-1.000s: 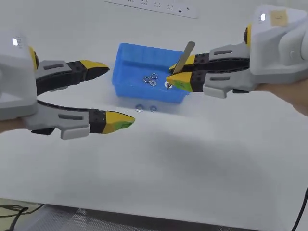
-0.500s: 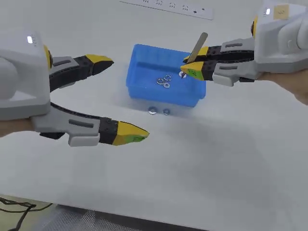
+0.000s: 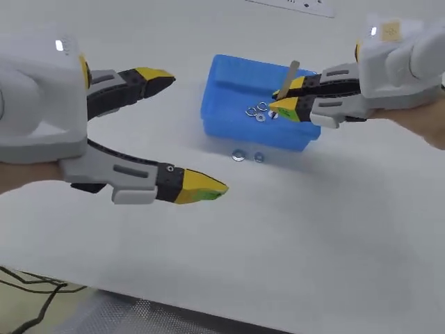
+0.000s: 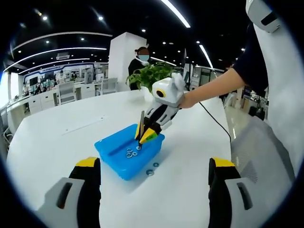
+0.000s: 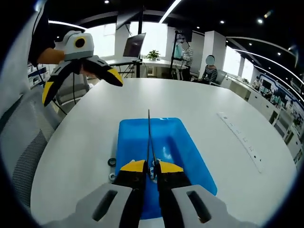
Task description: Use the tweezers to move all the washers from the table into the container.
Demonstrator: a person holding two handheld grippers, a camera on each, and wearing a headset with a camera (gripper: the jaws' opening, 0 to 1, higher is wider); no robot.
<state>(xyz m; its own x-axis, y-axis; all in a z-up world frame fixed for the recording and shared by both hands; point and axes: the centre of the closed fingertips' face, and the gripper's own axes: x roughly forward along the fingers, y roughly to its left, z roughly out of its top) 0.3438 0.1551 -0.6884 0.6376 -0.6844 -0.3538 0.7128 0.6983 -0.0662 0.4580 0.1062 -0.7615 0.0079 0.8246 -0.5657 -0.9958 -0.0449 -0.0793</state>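
Washers (image 3: 256,111) are lying in a small cluster inside the blue container (image 3: 233,132); two further washers (image 3: 238,156) are sitting on the tabletop (image 3: 292,229) just beside its front wall.

Risk, as judged: these flat rings are lying flush on the tabletop, so the tweezers (image 3: 286,78) may be skidding over them or flicking one away. A loose pinch could drop a ring short of the rim.

Right hand-held gripper (image 3: 284,104) is clamping the tweezers between nearly shut jaws, tips over the container. Whether they are carrying a washer is unclear.

Left hand-held gripper (image 3: 197,132) is hovering wide open, touching nothing.
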